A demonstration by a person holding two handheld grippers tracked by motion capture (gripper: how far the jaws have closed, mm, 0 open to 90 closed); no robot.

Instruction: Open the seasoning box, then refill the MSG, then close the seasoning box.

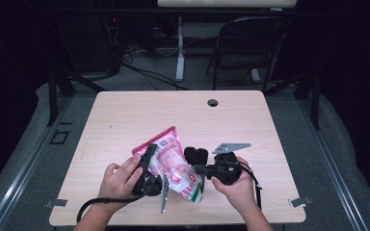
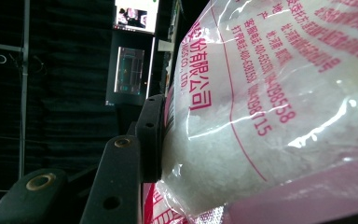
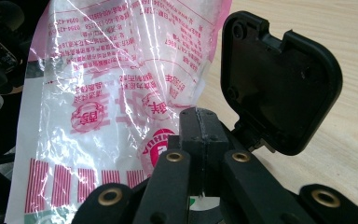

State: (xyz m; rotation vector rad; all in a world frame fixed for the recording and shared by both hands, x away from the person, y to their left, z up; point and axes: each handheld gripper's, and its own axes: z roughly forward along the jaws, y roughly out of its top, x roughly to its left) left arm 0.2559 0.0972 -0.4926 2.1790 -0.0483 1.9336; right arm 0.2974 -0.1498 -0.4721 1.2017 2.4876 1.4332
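Note:
A clear plastic bag with pink print, holding white granules, is lifted at the table's near middle. My left gripper is shut on the bag's left side. One black finger presses into the bag; the other is hidden behind it. My right gripper comes in from the right with its jaws pressed together at the bag's lower right edge. A black rounded-square piece stands just past the right jaws; I cannot tell what holds it.
The light wooden table has a cable hole near its far edge. A dark folding chair stands on the floor behind the table. Both hands rest near the front edge, cables trailing off it.

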